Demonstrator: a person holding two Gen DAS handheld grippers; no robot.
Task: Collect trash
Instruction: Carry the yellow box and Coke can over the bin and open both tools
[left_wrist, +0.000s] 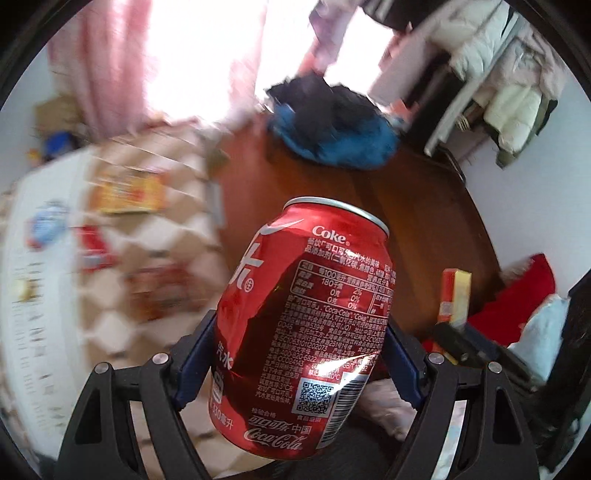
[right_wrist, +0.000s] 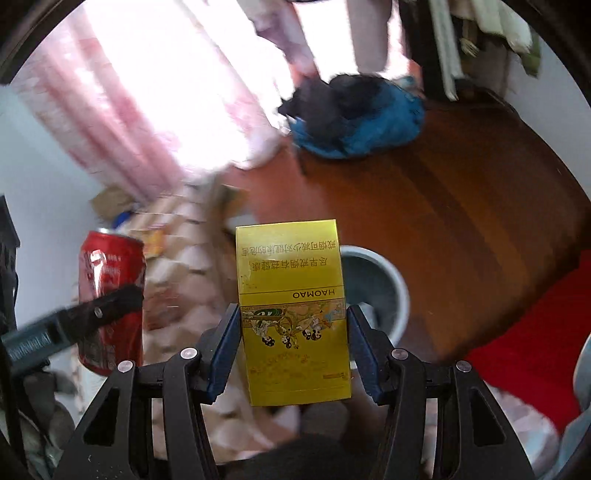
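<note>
My left gripper (left_wrist: 299, 354) is shut on a dented red Coke can (left_wrist: 306, 325), held upright in the air. In the right wrist view the same Coke can (right_wrist: 110, 295) shows at the left with a black finger across it. My right gripper (right_wrist: 293, 343) is shut on a yellow HAOMAO cigarette box (right_wrist: 293, 314), also lifted. That yellow box (left_wrist: 456, 295) appears at the right of the left wrist view. A grey-blue round bin (right_wrist: 380, 288) stands on the wooden floor just behind and right of the yellow box, partly hidden by it.
A blue and black heap of clothes (right_wrist: 354, 114) lies on the brown wooden floor (right_wrist: 461, 206) further back. A checked surface with several packets (left_wrist: 129, 192) is at the left. Red cloth (right_wrist: 535, 332) lies at the right; pink curtains (right_wrist: 129, 110) hang behind.
</note>
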